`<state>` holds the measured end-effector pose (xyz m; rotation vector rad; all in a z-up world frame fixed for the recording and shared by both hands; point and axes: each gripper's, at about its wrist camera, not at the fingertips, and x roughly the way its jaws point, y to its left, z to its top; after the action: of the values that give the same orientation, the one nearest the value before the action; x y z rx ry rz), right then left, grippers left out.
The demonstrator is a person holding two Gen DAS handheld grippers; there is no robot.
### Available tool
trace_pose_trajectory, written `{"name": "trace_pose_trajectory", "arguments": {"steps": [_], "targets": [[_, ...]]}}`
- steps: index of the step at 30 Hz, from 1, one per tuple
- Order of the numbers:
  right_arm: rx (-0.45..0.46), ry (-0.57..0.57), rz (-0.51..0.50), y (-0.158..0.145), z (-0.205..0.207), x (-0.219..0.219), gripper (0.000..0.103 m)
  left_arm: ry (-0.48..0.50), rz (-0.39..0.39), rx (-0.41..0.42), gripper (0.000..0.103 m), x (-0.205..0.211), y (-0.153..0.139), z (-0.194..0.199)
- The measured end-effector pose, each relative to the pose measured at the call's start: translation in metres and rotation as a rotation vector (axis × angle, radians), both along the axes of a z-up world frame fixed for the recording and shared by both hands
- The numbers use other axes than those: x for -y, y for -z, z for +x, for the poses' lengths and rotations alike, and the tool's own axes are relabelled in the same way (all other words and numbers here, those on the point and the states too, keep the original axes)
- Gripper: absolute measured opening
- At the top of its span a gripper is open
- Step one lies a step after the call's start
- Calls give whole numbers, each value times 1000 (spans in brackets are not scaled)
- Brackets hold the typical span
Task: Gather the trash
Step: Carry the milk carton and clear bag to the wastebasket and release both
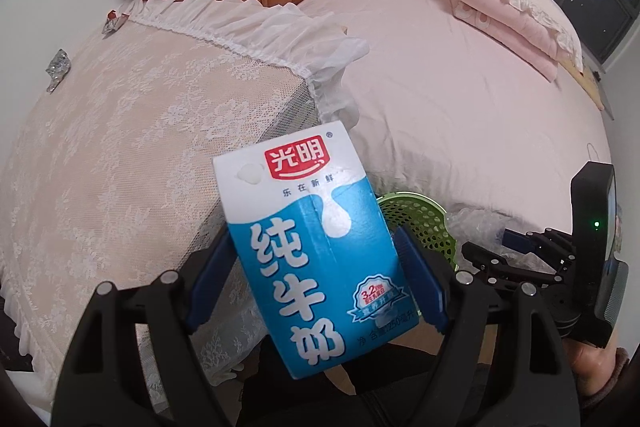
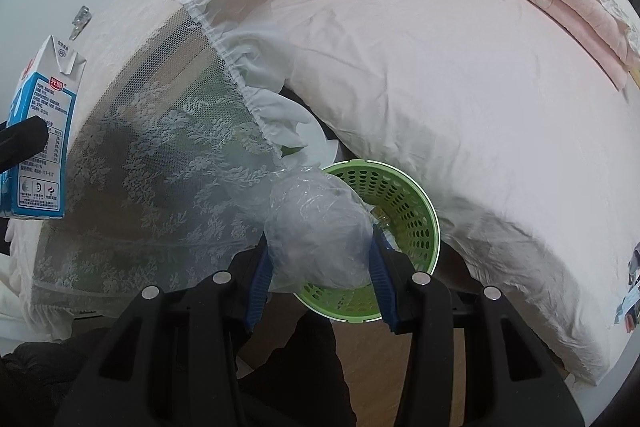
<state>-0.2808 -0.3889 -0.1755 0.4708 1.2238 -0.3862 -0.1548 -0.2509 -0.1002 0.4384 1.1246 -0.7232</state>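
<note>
Between left fingers (image 1: 420,283) milk carton (image 1: 316,251), tilted

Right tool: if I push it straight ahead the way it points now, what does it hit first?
Likely the green basket: the right tool is shut on the crumpled plastic bag, which overlaps the near rim. Depth is unclear; it may be above the opening.

Green basket (image 2: 416,211) wedged between lace-covered desk (image 2: 152,163) and bed (image 2: 460,99), narrow gap there, its mouth partly covered by crumpled plastic bag (image 2: 316,231) (held over the rim), bed top wide and free, milk carton (image 1: 312,247) beside desk edge
</note>
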Motion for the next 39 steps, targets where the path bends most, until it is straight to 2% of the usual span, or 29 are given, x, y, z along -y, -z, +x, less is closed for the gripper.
{"name": "trace_pose_trajectory", "arguments": {"steps": [2, 3, 4, 6, 11, 17, 21, 25, 30, 32, 36, 39], "targets": [[-12, 1, 8, 6, -2, 0, 50, 4, 3, 1, 76, 2, 0, -2], [-23, 3, 10, 8, 0, 0, 63, 7, 4, 2, 76, 3, 0, -2], [-35, 10, 10, 12, 1, 0, 82, 10, 6, 2, 76, 4, 1, -3], [-61, 36, 6, 21, 1, 3, 94, 19, 10, 1, 76, 6, 2, -5], [-81, 114, 67, 36, -6, 19, 94, 46, 20, 1, 76, 11, 4, -10], [-78, 190, 54, 37, -25, 41, 98, 123, 41, -12, 76, 27, 15, -20], [-80, 248, 37, 35, -40, 56, 98, 276, 63, -51, 76, 55, 41, -39], [-85, 329, 30, 34, -66, 73, 98, 484, 93, -130, 76, 90, 90, -62], [-104, 416, 33, 36, -102, 86, 98, 710, 206, -103, 76, 122, 146, -94], [-114, 447, 43, 38, -115, 88, 98, 757, 236, -113, 77, 129, 159, -103], [-121, 501, 73, 46, -139, 88, 98, 786, 263, -125, 77, 138, 166, -113], [-120, 518, 85, 50, -148, 89, 98, 783, 256, -123, 87, 139, 163, -116]]}}
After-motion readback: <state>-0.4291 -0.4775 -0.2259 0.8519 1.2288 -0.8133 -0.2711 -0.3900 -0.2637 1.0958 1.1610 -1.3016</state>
